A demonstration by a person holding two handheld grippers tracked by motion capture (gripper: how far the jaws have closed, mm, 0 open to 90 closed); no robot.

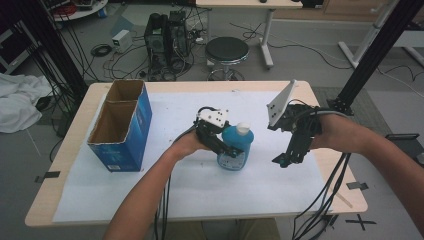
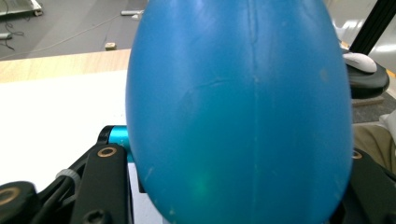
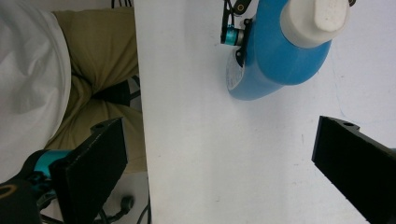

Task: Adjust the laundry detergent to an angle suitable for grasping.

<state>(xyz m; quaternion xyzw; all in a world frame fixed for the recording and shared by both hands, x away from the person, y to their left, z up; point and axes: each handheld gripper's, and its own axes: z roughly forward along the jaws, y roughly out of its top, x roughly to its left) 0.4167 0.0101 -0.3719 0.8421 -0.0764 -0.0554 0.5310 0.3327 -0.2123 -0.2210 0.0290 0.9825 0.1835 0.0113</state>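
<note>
A blue plastic bottle (image 1: 240, 142) with a white cap (image 1: 243, 128) stands upright near the middle of the white sheet (image 1: 165, 185). My left gripper (image 1: 231, 150) is shut on the bottle's body from the left. In the left gripper view the blue bottle (image 2: 238, 112) bulges out between the black jaws. My right gripper (image 1: 286, 159) hangs to the right of the bottle, apart from it and pointing down. The right gripper (image 3: 219, 163) is open over bare sheet, with the bottle (image 3: 275, 65) and its cap (image 3: 317, 21) farther off.
An open blue cardboard box (image 1: 122, 127) stands at the table's left side. The wooden table edge (image 1: 200, 86) borders the sheet. A round stool (image 1: 227, 50) and computer towers (image 1: 165, 37) sit on the floor beyond. Cables trail off the front edge.
</note>
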